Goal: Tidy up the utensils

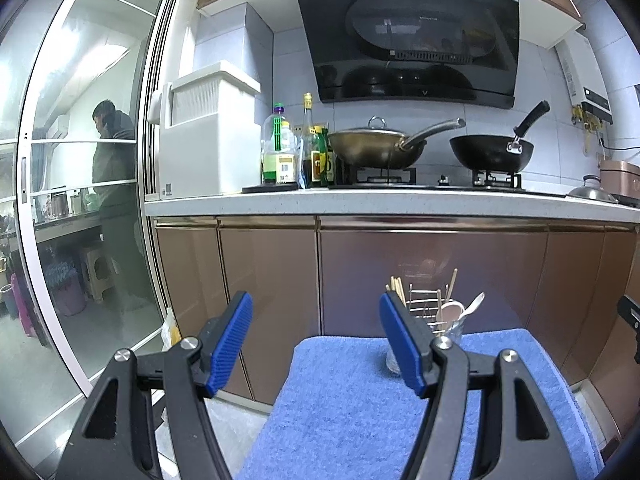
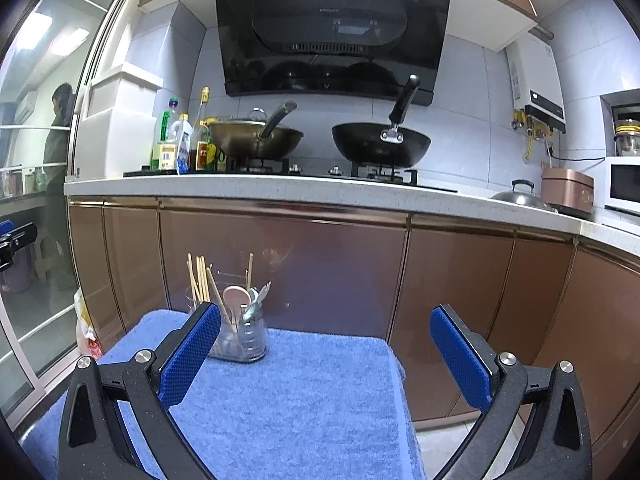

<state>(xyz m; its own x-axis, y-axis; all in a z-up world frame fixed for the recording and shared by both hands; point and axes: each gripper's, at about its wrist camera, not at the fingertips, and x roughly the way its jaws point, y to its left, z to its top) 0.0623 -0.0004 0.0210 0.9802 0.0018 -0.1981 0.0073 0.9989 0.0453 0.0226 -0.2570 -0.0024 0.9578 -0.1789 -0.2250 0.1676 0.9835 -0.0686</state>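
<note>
My left gripper [image 1: 316,344] and right gripper [image 2: 326,352] both spread, empty. Utensils already upright in clear holder [image 2: 240,340] on blue towel [image 2: 304,400]. Judge sorting near done; next, check for strays.

Surface: I see a low stand covered by a blue towel [image 2: 304,396], set in front of the brown cabinet doors.
On it: a clear glass holder [image 2: 250,338] stands upright on the towel, at about 11 o'clock from the towel's middle in my right view, near the far edge.
Left view: the same holder [image 1: 454,332] shows at about 1 o'clock, partly hidden.
Towel: its cloth hangs over the right edge; the stand beneath is hidden from me.
</note>
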